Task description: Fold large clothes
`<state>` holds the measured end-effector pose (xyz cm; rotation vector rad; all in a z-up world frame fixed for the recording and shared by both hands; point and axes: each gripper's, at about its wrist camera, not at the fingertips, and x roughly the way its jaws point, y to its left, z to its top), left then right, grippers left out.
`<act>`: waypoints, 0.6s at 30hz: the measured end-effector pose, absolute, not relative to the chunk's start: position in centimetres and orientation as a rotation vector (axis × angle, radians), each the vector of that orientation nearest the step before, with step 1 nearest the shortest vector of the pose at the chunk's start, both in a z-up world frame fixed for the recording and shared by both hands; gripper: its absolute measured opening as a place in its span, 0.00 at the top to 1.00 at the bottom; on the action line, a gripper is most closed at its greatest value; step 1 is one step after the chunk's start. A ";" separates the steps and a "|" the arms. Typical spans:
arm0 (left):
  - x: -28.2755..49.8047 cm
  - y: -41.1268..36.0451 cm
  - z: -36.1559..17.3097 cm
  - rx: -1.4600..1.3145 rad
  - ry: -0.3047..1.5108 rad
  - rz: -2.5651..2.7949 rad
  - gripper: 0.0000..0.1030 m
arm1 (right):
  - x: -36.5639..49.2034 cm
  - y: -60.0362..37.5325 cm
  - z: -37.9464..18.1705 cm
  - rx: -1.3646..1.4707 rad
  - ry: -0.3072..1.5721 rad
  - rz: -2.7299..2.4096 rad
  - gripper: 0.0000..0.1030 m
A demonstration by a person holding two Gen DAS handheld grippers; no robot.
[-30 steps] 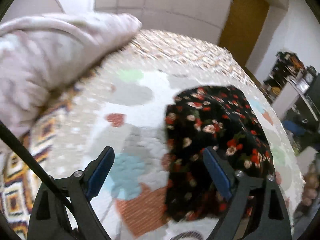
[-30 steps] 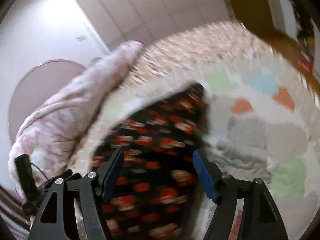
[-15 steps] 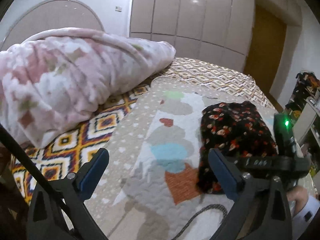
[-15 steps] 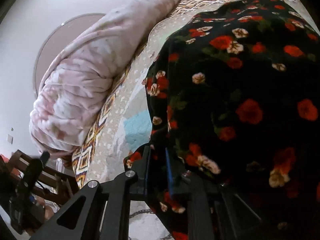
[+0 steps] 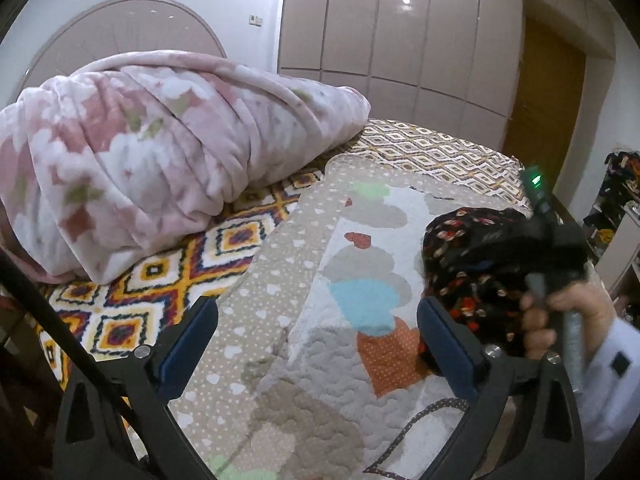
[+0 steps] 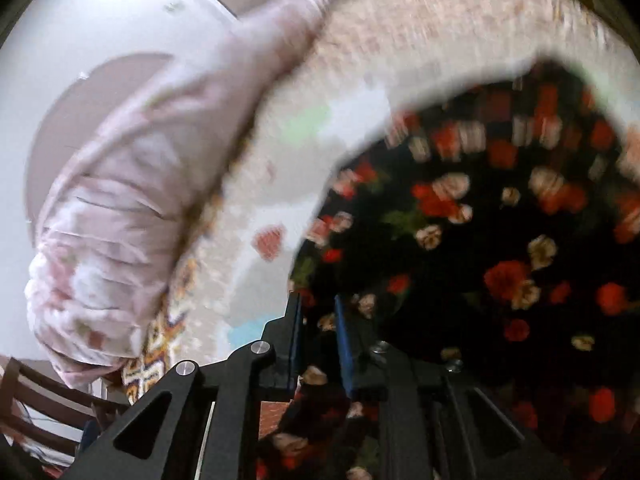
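Observation:
A black garment with red and cream flowers (image 5: 468, 256) lies folded on the patchwork quilt (image 5: 304, 344) at the right of the bed. My left gripper (image 5: 316, 340) is open and empty, hovering over the quilt to the left of the garment. My right gripper (image 6: 318, 332) is shut on the near edge of the floral garment (image 6: 480, 240), with cloth pinched between its blue pads and lifted off the quilt. In the left wrist view the right gripper's body (image 5: 556, 240) and the hand holding it show over the garment.
A rolled pink blanket (image 5: 160, 152) lies along the left side of the bed on a diamond-patterned cover (image 5: 432, 152). Wardrobe doors (image 5: 400, 40) and a brown door (image 5: 544, 100) stand behind. A wooden chair back (image 6: 36, 400) is at the left.
My right gripper, shut on the garment's edge half a second ago, has lifted it; the view is blurred with motion. My left gripper has drawn back and stays open.

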<state>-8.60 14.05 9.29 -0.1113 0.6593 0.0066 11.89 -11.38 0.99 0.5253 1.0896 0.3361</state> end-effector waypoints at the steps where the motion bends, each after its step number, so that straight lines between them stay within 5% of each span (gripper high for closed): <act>1: -8.6 14.1 9.2 -0.114 0.661 0.008 0.04 | 12.0 -11.1 0.6 0.512 1.098 0.341 0.84; 8: -8.7 14.1 8.8 -0.097 0.653 0.056 0.04 | 7.1 -10.7 4.9 0.458 0.967 0.495 0.79; 18: -11.3 13.2 10.5 -0.013 0.574 0.149 0.00 | -3.0 -8.0 1.8 0.327 1.030 0.621 0.78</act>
